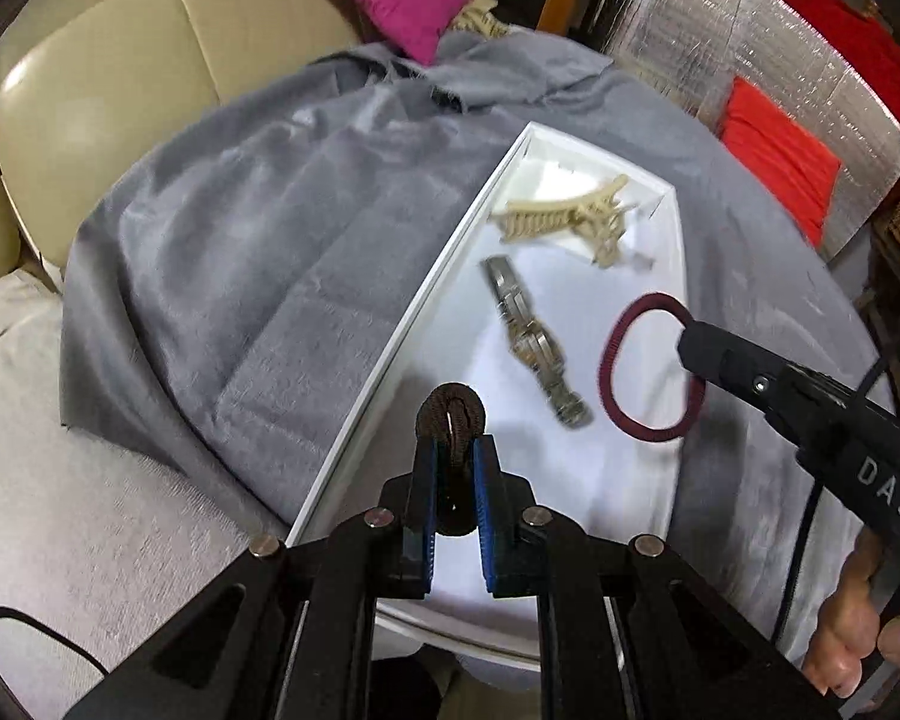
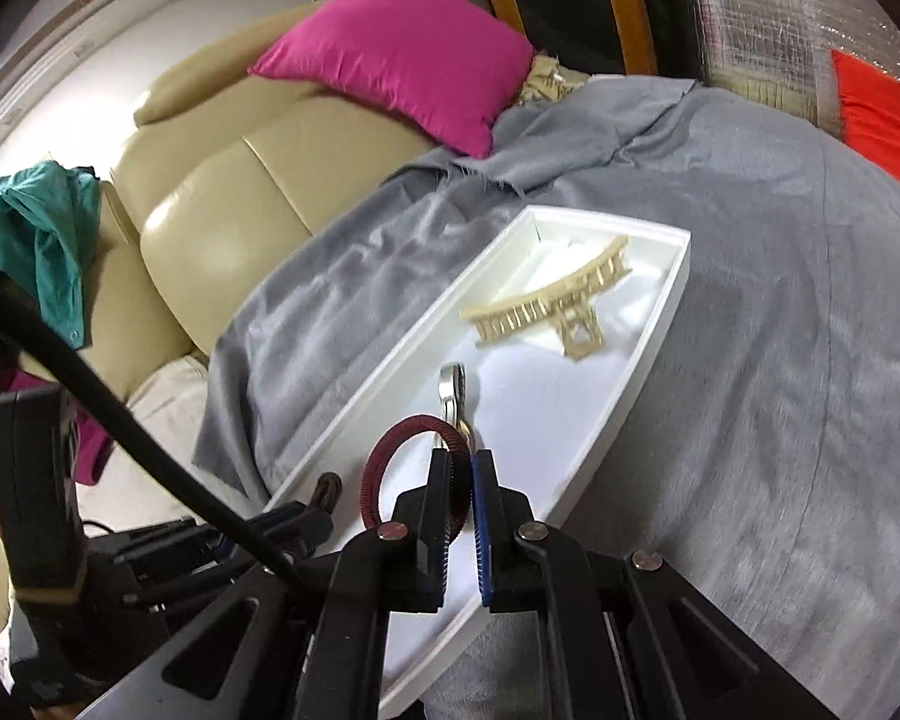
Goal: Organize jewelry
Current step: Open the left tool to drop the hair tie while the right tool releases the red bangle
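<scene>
A dark red hair tie (image 2: 414, 468) hangs pinched in the right gripper (image 2: 461, 462), its loop spreading out to the left of the clenched fingers, above the near half of a white tray (image 1: 390, 354). The left gripper (image 1: 453, 450) is closed on a brown hair tie (image 1: 450, 420), squeezed so its loop stands up past the blue pads (image 1: 483, 480); it sits over the tray's near left rim.

On the tray floor lies a metal watch (image 1: 534, 342), its long axis running from the far left toward the near right, roughly in line with the tray's length. Beyond it, in the far end, a beige hair claw (image 2: 546, 312) lies across the tray, its toothed bar stretching left to right and its handle pointing toward the near side. The floor between the watch and the tray's right wall is bare, partly under the red loop in the left wrist view.

The tray rests on a grey blanket (image 1: 240, 276), with open cloth on both long sides. Past the blanket's frayed far edge are a beige leather sofa (image 2: 222, 192) and a pink cushion (image 2: 408, 54).
</scene>
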Motion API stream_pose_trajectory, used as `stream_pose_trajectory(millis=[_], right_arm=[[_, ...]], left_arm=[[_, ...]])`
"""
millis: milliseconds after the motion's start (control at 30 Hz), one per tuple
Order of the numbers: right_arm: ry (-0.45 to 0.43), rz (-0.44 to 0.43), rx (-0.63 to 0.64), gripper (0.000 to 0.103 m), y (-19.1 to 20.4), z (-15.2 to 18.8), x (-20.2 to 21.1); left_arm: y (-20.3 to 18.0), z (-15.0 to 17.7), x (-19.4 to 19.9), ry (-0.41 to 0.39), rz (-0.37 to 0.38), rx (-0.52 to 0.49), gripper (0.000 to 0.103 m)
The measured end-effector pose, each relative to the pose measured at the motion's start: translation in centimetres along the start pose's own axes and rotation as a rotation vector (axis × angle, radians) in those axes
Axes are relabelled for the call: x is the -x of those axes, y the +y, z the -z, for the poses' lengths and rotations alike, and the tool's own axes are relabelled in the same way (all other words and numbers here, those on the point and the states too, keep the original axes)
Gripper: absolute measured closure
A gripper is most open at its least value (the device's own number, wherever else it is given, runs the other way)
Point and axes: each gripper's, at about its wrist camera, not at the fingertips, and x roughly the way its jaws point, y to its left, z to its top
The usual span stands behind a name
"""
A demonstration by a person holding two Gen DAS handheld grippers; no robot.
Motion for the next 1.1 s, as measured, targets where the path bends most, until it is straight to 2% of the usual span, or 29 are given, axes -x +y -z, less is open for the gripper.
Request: stream_pose_trajectory(millis=[233, 433, 667, 767, 833, 967, 1100], right_arm=[[0.063, -0.017, 0.116, 0.095, 1.5, 1.0, -1.0], [0.125, -0.019, 0.23, 0.094, 2.5, 2.1, -1.8], [0.164, -0.017, 0.252, 0.092, 2.4, 2.9, -2.1], [0.154, -0.04, 0.226, 0.081, 2.1, 2.7, -1.6], [0.137, -0.069, 0.207, 0.08, 1.9, 2.6, -0.9], [0.07, -0.063, 0.162, 0.08, 0.8, 2.5, 1.3], [0.007, -0.022, 0.108, 0.081, -1.8, 3.0, 4.7]], left_arm=[[1.0, 0.4, -1.0, 0.061, 0.001, 0.025, 0.09], [1.7, 0.3, -0.9, 0.078, 0.0, 0.042, 0.083], [2.2, 0.1, -1.0, 0.083, 0.015, 0.061, 0.079], [2.1, 0.0, -0.7, 0.066, 0.019, 0.063, 0.077], [2.1, -0.1, -0.4, 0.047, 0.022, 0.067, 0.076], [1.4, -0.4, 0.5, -0.018, -0.016, 0.034, 0.076], [-0.7, -0.6, 1.6, -0.095, -0.038, -0.036, 0.076]])
